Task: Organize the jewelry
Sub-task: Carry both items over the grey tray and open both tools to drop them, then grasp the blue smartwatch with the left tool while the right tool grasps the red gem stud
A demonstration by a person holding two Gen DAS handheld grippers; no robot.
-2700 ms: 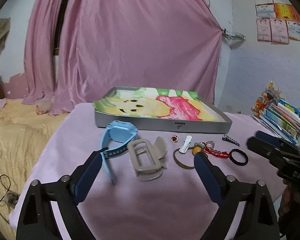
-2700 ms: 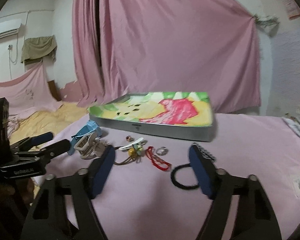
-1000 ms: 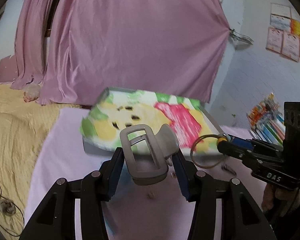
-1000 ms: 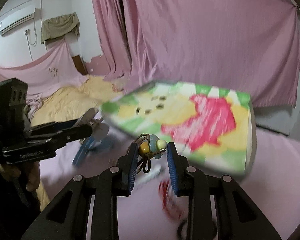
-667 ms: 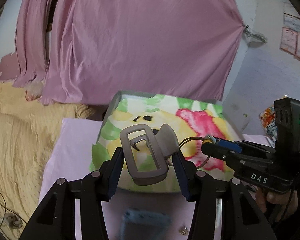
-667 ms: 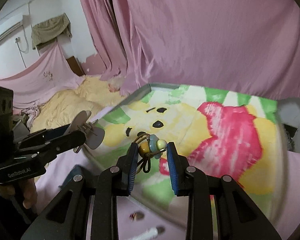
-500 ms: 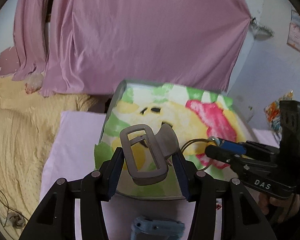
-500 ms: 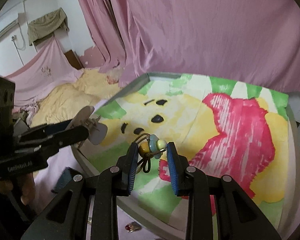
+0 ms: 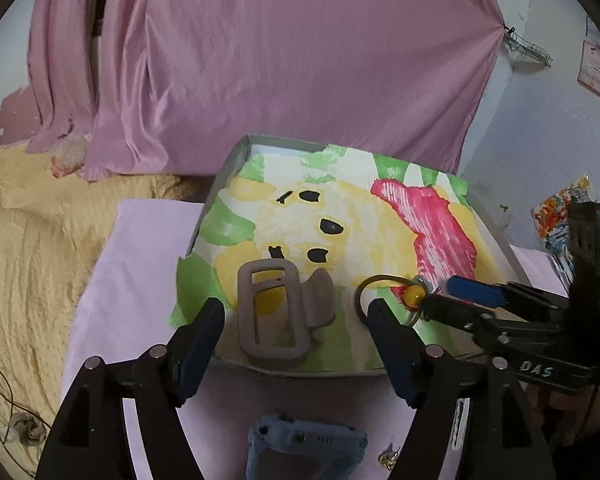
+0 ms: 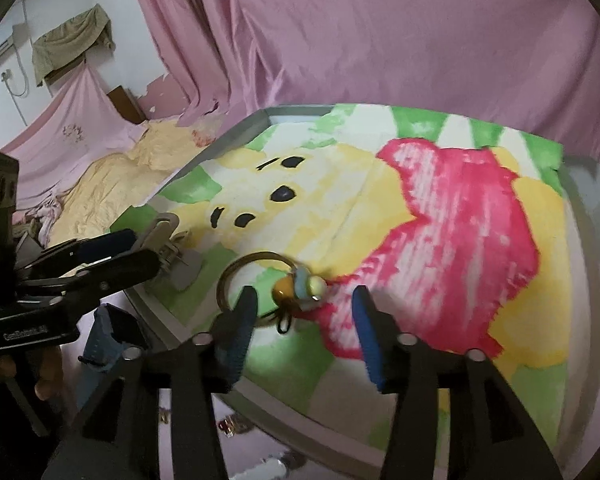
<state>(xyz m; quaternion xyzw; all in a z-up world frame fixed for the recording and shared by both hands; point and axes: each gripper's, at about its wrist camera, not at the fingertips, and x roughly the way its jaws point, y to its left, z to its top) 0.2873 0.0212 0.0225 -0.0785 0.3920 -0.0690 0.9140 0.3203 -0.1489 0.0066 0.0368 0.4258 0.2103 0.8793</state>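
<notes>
From the left wrist camera, the left gripper (image 9: 294, 322) had its blue-padded fingers spread wide, holding nothing. Between them lay a taupe hair claw clip (image 9: 278, 312), matte plastic, a rounded rectangular frame with a flared wing on its right; it rested on the near edge of the tray (image 9: 236, 156). The tray was a shallow grey box with low walls, lined with paper crayoned in soft yellow, green and pink patches with black dabs. To the right, the right gripper (image 9: 440, 298) came in black and angular, and at its tip lay a thin brown hair tie (image 9: 374, 282) with a glossy yellow bead, on the lining. Nearer, on the smooth pink tablecloth (image 9: 140, 248), sat a blue watch (image 9: 306, 450), blurred, and a tiny gold piece (image 9: 388, 456) to its right.

From the right wrist camera, the right gripper (image 10: 304, 320) also stood parted and empty. The hair tie (image 10: 256, 276) lay on the tray (image 10: 164, 320) lining just beyond its fingers, a loose oval loop carrying round yellow, pale blue and cream beads. At the left, the left gripper (image 10: 148, 254) hung over the claw clip (image 10: 172, 248), which sat on the green near-left corner. The blue watch (image 10: 100, 336) strap showed ribbed, below the tray wall on the tablecloth (image 10: 236, 452), with small blurred trinkets nearby.
</notes>
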